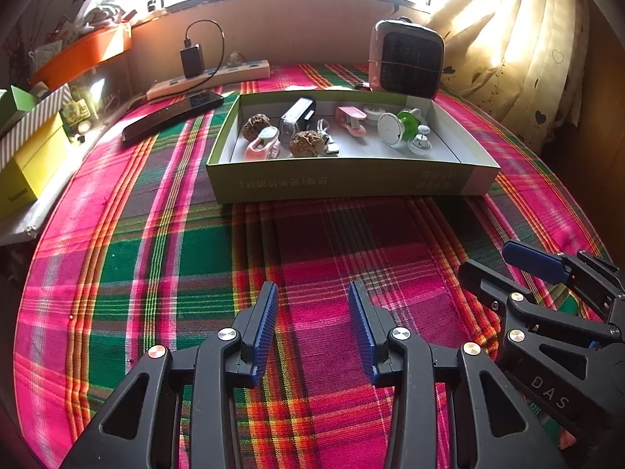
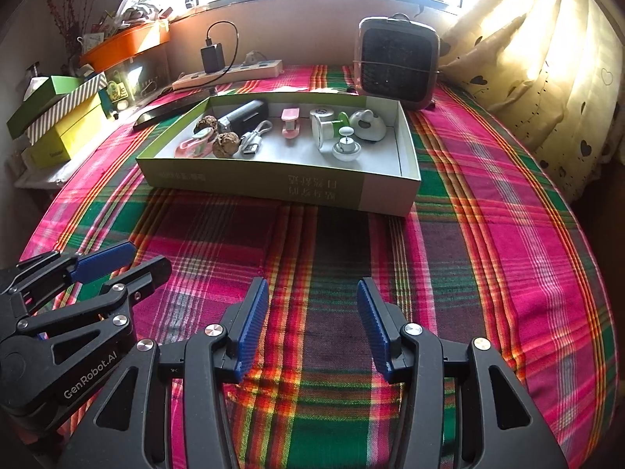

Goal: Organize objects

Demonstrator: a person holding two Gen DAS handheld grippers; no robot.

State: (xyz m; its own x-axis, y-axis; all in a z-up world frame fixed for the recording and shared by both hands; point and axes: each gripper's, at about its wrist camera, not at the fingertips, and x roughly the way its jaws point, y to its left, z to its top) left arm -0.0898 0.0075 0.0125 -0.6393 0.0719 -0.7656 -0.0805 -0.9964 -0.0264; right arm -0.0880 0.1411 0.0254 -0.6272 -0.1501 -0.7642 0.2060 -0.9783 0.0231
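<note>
A sunlit window backs a counter (image 1: 156, 258) spread with a pink-and-green plaid cloth. At its far middle sits the shallow green box (image 1: 343, 181) holding small items – walnuts (image 1: 306, 143), pink clips, a cable. Near side, the left gripper (image 1: 313, 332) and right gripper (image 2: 312, 328) hover side by side – jaws apart, both empty

Black left gripper (image 1: 313, 332) with ribbed blue pads, silver screws.

surface: plaid cloth (image 1: 156, 273) | on it: open box (image 1: 343, 183), power strip (image 1: 218, 78), heater (image 1: 406, 62)
</note>
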